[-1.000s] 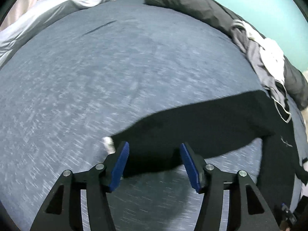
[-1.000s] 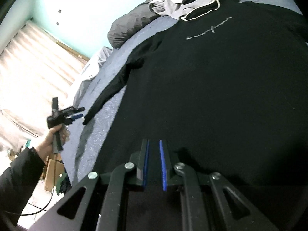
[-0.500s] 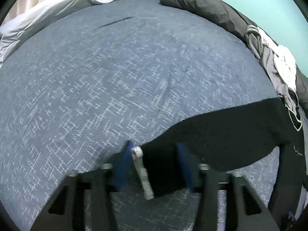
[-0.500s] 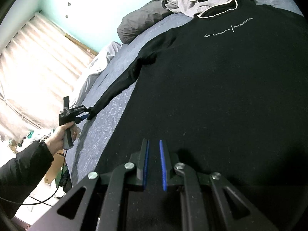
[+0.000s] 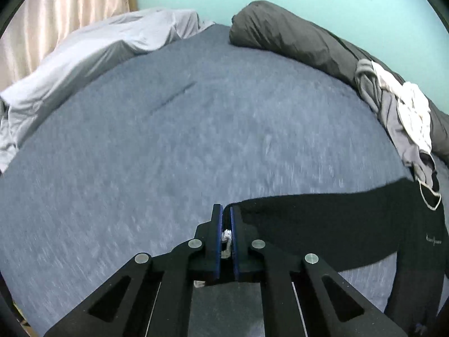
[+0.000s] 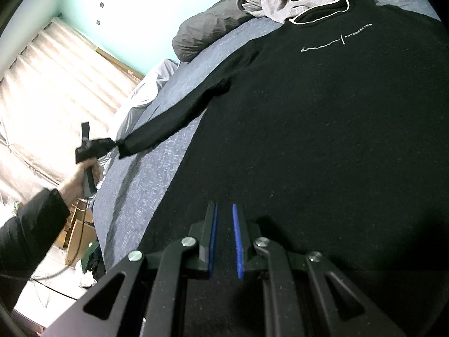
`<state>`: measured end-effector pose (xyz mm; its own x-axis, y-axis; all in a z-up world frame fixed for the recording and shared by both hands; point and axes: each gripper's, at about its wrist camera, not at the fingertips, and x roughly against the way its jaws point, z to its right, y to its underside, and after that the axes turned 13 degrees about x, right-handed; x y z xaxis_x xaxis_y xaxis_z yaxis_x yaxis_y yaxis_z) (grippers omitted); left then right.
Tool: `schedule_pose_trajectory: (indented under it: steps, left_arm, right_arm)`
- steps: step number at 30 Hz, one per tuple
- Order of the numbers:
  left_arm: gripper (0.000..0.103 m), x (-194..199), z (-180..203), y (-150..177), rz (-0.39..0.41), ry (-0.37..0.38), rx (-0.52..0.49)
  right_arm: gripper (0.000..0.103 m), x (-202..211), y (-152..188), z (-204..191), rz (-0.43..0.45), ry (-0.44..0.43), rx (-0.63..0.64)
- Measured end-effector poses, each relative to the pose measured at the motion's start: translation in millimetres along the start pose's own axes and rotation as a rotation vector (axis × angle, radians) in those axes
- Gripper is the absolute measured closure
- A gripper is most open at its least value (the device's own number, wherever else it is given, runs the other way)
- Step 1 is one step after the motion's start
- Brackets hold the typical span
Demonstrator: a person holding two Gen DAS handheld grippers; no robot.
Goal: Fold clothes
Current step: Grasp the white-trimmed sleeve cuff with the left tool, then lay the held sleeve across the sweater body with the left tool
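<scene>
Sweatshirt (image 6: 322,129), black with a small white chest print, lies spread front-up across the blue bed (image 5: 168,154), its collar toward 12 o'clock beside a heap of grey and white clothes (image 5: 404,118). No fold shows in the body. One sleeve (image 5: 322,230) runs out straight toward 9 o'clock in the right wrist view, its cuff pinched between the pressed-together fingers of the left gripper (image 5: 226,224). The right gripper (image 6: 224,241) hovers low at the hem end of the body at 6 o'clock; its fingers stand a narrow gap apart, and I cannot tell whether they pinch cloth. By my reading the folding is at the sleeve stage: this sleeve would go across the chest, and the other side, out of view, and the body folds are left.
</scene>
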<state>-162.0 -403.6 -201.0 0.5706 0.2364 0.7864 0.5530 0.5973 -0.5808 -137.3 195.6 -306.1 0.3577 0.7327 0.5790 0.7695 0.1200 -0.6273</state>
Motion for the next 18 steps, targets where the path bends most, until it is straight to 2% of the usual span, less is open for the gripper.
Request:
schedule_pose_trajectory:
  steps: [4,7,11,14,18]
  left_arm:
    - [0.097,-11.2,8.1,-19.7,0.001,-0.015,-0.007]
    - [0.097,-24.4,3.3,-19.5,-0.018,-0.033,0.015]
    - [0.094,-47.8,-14.8,-8.9,-0.095,-0.061,0.087]
    - [0.091,-48.9,-27.7,-0.8,-0.106,-0.090,0.121]
    - [0.089,-37.0,-16.9,10.4,-0.102,-0.065,0.064]
  right_arm:
    - [0.093,-3.3,0.4,2.2,-0.008,0.005,-0.004]
    - [0.093,-5.9,0.8,3.9,-0.013,0.009,-0.007]
    - [0.093,-7.6,2.3,5.3,-0.020,0.010,-0.010]
    - [0.093,-6.4,2.7,4.9,-0.018,0.008,-0.011]
    - [0.093,-4.0,2.4,2.4,-0.009,0.003,-0.010]
